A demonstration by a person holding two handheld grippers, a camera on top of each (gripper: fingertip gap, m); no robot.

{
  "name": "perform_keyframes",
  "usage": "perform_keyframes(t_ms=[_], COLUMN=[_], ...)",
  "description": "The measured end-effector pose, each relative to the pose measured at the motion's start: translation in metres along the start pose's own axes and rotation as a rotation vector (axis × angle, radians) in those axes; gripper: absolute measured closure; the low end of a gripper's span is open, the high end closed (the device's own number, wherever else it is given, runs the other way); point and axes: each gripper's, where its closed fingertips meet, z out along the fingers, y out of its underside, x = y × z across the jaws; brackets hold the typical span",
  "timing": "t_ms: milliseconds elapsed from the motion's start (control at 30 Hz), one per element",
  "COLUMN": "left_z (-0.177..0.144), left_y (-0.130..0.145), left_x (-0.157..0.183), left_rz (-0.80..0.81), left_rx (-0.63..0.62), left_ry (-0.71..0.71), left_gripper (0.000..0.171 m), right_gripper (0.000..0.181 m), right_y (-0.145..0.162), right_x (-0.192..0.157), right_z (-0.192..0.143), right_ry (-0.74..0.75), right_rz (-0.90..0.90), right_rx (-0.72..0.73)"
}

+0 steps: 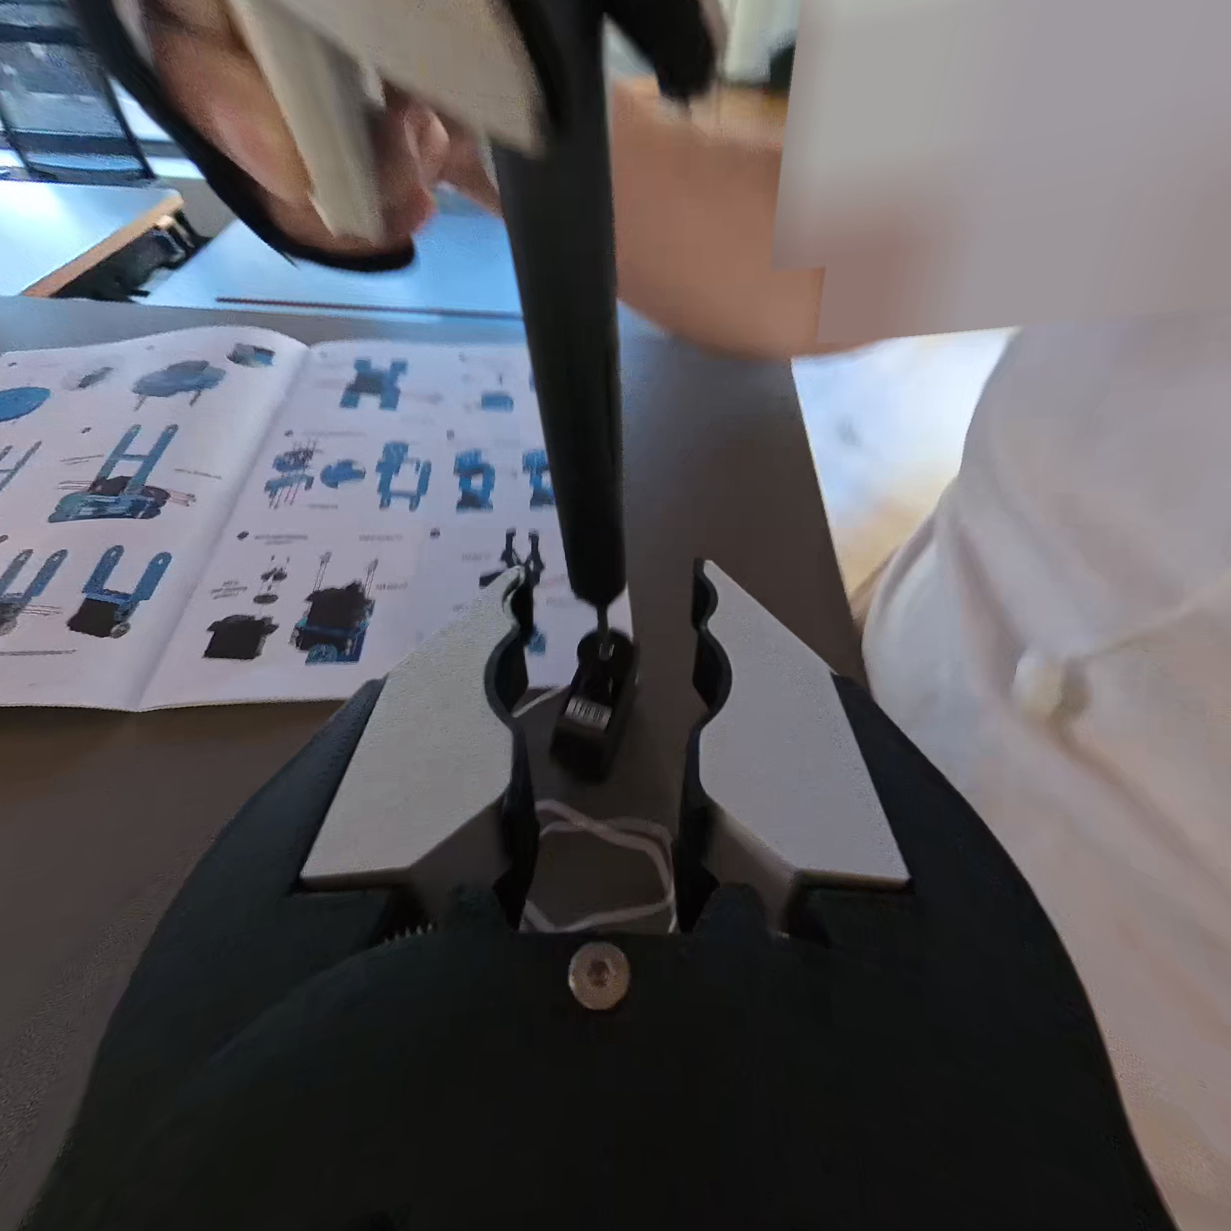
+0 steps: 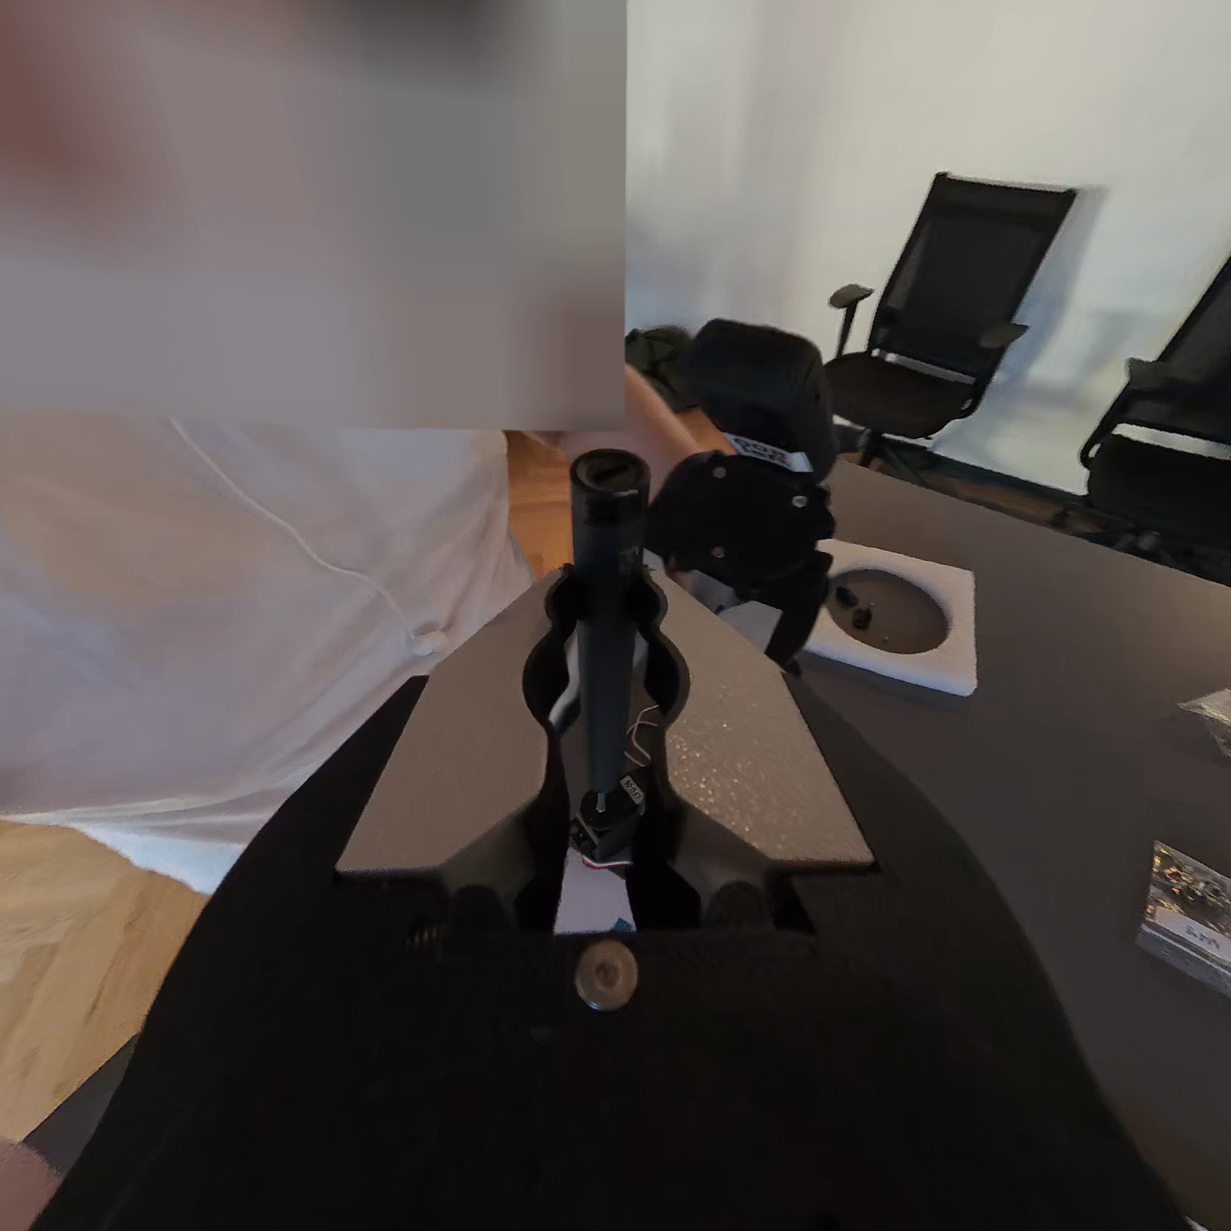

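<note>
A small black servo (image 1: pixel 589 716) lies on the dark table between the fingers of my left gripper (image 1: pixel 607 571), which is open and does not touch it. Its thin white wire (image 1: pixel 599 859) loops on the table between the jaws. My right gripper (image 2: pixel 603 586) is shut on a black screwdriver (image 2: pixel 603 666) and holds it nearly upright. The screwdriver (image 1: pixel 573 333) comes down from above with its thin tip on the round top of the servo (image 2: pixel 603 829). The left gripper's black body (image 2: pixel 739 533) shows just beyond the screwdriver.
An open instruction booklet (image 1: pixel 266 499) with blue and black pictures lies left of the servo. A white foam tray (image 2: pixel 932 666) with a round recess holds small black parts. Clear bags (image 2: pixel 1192 926) lie at right. A person in a white shirt (image 1: pixel 1066 666) sits at the table edge. Office chairs (image 2: pixel 946 320) stand behind. The tips of one gripper are about 11 cm away from the tips of the other.
</note>
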Motion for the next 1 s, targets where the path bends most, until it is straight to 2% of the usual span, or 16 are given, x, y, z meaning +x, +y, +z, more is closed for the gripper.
perform_keyframes(t_ms=[67, 133, 233, 533, 767, 833, 967, 1000], left_z=[0.006, 0.009, 0.011, 0.008, 0.009, 0.008, 0.006, 0.004], left_y=[-0.018, -0.028, -0.029, -0.025, -0.025, -0.025, -0.025, -0.022], left_x=[-0.001, -0.008, -0.012, -0.011, -0.008, -0.008, -0.010, -0.013], left_rz=[-0.078, -0.087, -0.086, -0.065, -0.052, -0.061, -0.071, -0.099], left_rx=[0.081, 0.145, 0.159, 0.071, 0.055, 0.060, 0.092, 0.090], left_ry=[-0.045, -0.127, -0.188, -0.235, -0.244, -0.242, -0.283, -0.326], left_gripper=[0.129, 0.156, 0.155, 0.155, 0.155, 0.155, 0.156, 0.143], right_gripper=[0.166, 0.165, 0.165, 0.154, 0.160, 0.173, 0.174, 0.174], right_y=[-0.001, -0.001, -0.003, -0.011, -0.003, -0.004, -0.004, -0.004], right_x=[0.000, 0.000, 0.003, 0.023, 0.029, 0.028, 0.028, 0.028], right_z=[-0.001, -0.001, -0.003, -0.002, -0.003, -0.002, -0.002, -0.003], right_ry=[0.032, 0.067, 0.147, 0.611, 0.939, 0.976, 1.008, 1.020], right_rz=[-0.004, -0.004, 0.006, 0.047, 0.069, 0.070, 0.067, 0.067], right_rx=[0.026, 0.058, 0.122, 0.331, 0.251, 0.259, 0.266, 0.263])
